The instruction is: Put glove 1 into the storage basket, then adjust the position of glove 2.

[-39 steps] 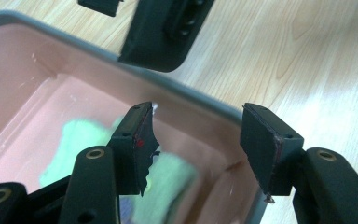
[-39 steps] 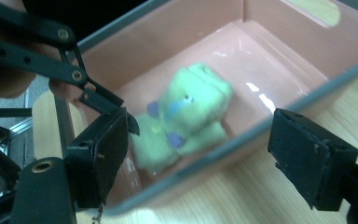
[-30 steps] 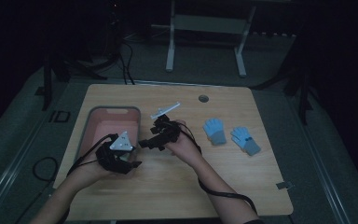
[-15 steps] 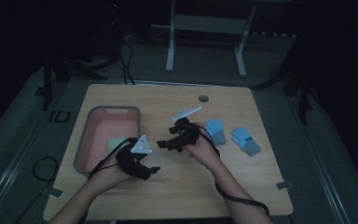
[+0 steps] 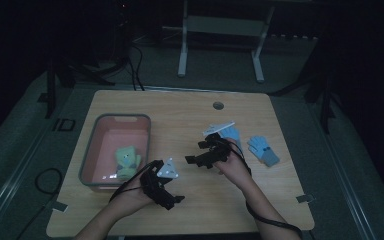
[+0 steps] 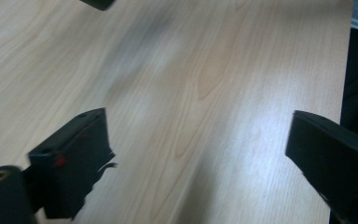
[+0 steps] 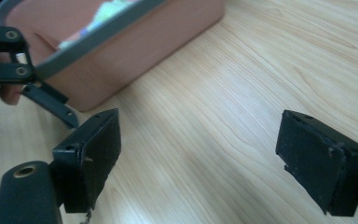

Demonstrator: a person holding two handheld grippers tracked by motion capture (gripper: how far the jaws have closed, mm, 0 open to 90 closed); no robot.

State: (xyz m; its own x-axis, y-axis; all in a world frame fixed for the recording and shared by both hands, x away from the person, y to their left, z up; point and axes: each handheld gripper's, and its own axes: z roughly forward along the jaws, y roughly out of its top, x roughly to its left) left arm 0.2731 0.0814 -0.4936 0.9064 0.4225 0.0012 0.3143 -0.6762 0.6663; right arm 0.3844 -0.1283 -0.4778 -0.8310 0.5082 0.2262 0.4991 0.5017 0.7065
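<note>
Bare surface (image 5: 260, 200) lay under both tools: left tool (image 5: 167, 192) just opened, right tool (image 5: 200, 152) wide, both empty; bin (image 5: 92, 165) beside the left.

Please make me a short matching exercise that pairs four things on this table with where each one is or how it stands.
Things:
1. green glove
2. blue glove
3. pink bin
4. left tongs

Places or states:
A. on the bare wood to the right of the right hand
B. jaws wide apart, with only tabletop between them
C. inside the pink bin
D. on the left half of the table

Pairs: 1-C, 2-A, 3-D, 4-B
</note>
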